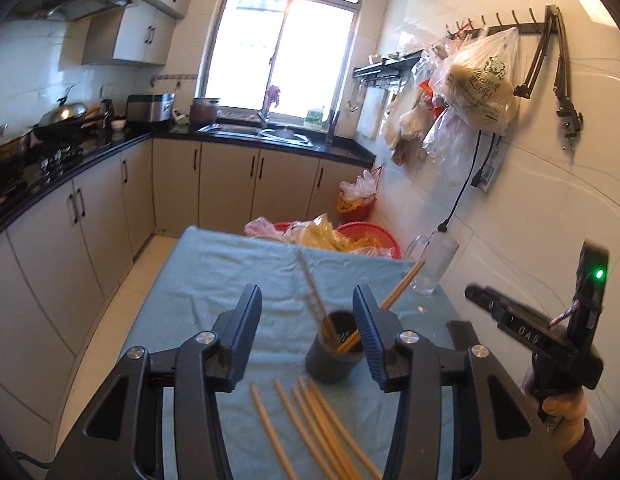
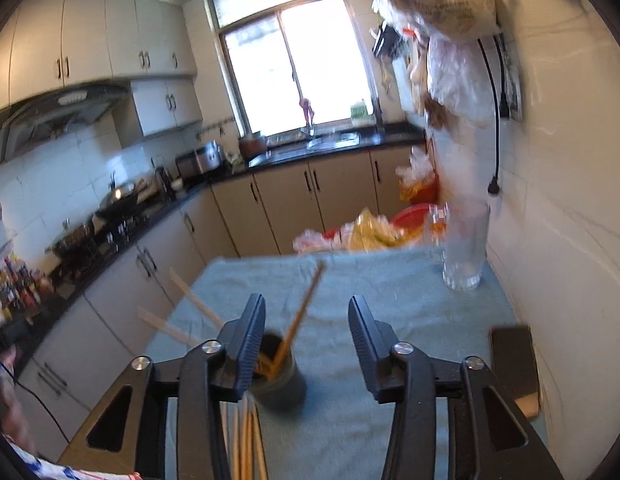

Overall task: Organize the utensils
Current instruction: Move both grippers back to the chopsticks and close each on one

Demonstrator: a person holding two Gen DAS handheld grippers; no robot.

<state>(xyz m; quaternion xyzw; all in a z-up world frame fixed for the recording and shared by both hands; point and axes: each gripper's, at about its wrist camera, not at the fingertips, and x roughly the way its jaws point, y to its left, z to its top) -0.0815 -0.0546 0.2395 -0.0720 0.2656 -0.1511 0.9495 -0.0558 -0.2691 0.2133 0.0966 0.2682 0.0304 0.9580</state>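
Observation:
A dark cup (image 1: 333, 350) stands on the blue cloth (image 1: 213, 272) and holds a few chopsticks (image 1: 402, 286) leaning out. Several loose wooden chopsticks (image 1: 310, 424) lie on the cloth in front of it. My left gripper (image 1: 305, 334) is open and empty, its jaws standing either side of the cup's near side. My right gripper (image 2: 305, 340) is open and empty above the same cup (image 2: 275, 376), which shows blurred at its left finger. More loose chopsticks (image 2: 245, 436) lie below it. The right gripper's body also shows in the left wrist view (image 1: 550, 340).
A tall clear glass (image 1: 432, 264) stands at the table's far right corner, near the tiled wall. Red baskets with plastic bags (image 1: 342, 236) sit on the floor beyond the table. A dark flat object (image 2: 514, 364) lies at the table's right edge. Kitchen counters run along the left.

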